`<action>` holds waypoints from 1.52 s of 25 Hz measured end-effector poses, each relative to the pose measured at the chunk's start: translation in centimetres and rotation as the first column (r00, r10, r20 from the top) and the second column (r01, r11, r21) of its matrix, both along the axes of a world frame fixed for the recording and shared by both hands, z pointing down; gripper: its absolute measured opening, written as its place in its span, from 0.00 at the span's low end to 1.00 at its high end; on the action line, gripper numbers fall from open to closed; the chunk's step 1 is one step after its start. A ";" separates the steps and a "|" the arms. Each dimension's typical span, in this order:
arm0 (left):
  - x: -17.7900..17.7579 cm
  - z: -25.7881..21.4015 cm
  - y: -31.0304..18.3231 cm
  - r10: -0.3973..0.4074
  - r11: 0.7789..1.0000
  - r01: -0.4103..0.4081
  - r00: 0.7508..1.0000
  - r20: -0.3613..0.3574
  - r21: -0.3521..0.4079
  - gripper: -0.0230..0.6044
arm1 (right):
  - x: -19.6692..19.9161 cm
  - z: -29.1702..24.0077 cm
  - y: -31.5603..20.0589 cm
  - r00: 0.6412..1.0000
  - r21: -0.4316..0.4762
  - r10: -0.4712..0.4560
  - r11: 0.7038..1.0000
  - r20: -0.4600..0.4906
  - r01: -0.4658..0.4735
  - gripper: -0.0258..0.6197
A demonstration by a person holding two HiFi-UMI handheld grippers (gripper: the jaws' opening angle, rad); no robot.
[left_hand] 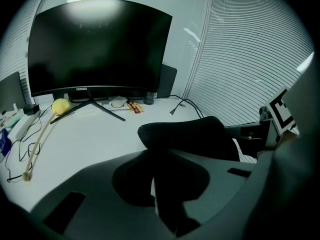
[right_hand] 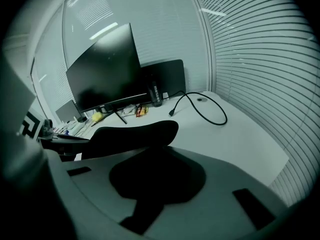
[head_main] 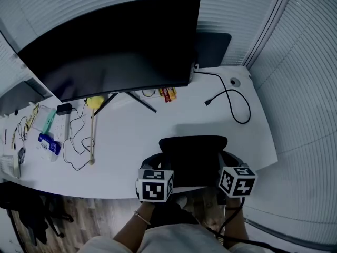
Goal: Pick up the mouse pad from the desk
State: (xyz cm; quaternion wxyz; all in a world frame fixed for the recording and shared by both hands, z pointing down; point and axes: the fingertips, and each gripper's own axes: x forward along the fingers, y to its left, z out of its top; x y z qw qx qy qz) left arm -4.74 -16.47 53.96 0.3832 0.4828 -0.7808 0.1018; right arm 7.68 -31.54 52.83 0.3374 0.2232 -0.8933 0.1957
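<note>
The black mouse pad point(head_main: 193, 157) hangs in the air over the front edge of the white desk point(head_main: 158, 130), held by its near corners. My left gripper point(head_main: 164, 168) is shut on the pad's near left corner, and my right gripper point(head_main: 223, 163) is shut on its near right corner. In the left gripper view the mouse pad point(left_hand: 192, 134) curves up and away from the left gripper point(left_hand: 159, 160), which pinches its edge. The right gripper view has the mouse pad point(right_hand: 132, 134) stretching left from the right gripper point(right_hand: 156, 156). The pad hides the fingertips.
A large dark monitor point(head_main: 110, 46) stands at the back on a splayed stand. A black cable point(head_main: 231, 101) loops at the back right. A yellow ball on a stick point(head_main: 93, 103), thin wires point(head_main: 76, 136) and a blue packet point(head_main: 48, 144) lie at the left. Blinds point(head_main: 305, 88) close off the right side.
</note>
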 end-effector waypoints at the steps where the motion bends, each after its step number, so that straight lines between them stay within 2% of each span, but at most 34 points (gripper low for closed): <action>1: 0.0 -0.5 -0.2 0.006 1.000 -0.006 1.000 0.011 0.009 0.11 | 0.1 -0.6 -0.1 1.000 0.011 0.006 1.000 0.008 -0.006 0.13; 14: -0.1 -7.1 -5.8 0.088 0.985 -0.106 0.988 0.127 0.140 0.11 | 2.2 -7.4 -3.4 0.987 0.127 0.097 0.985 0.131 -0.113 0.13; 24: -0.8 -14.2 -11.5 0.157 0.940 -0.226 0.952 0.264 0.254 0.11 | 3.0 -14.4 -7.2 0.959 0.249 0.135 0.948 0.248 -0.198 0.13; 28: -0.7 -16.8 -13.2 0.178 0.924 -0.268 0.933 0.312 0.274 0.11 | 3.5 -16.8 -8.5 0.948 0.281 0.148 0.932 0.281 -0.229 0.13; 33: 0.0 -17.9 -14.1 0.191 0.910 -0.293 0.924 0.330 0.294 0.11 | 4.6 -17.5 -8.8 0.938 0.293 0.169 0.920 0.302 -0.259 0.13; 38: 0.3 -18.0 -14.3 0.196 0.910 -0.296 0.924 0.327 0.290 0.11 | 4.9 -17.3 -9.0 0.934 0.277 0.183 0.922 0.307 -0.271 0.13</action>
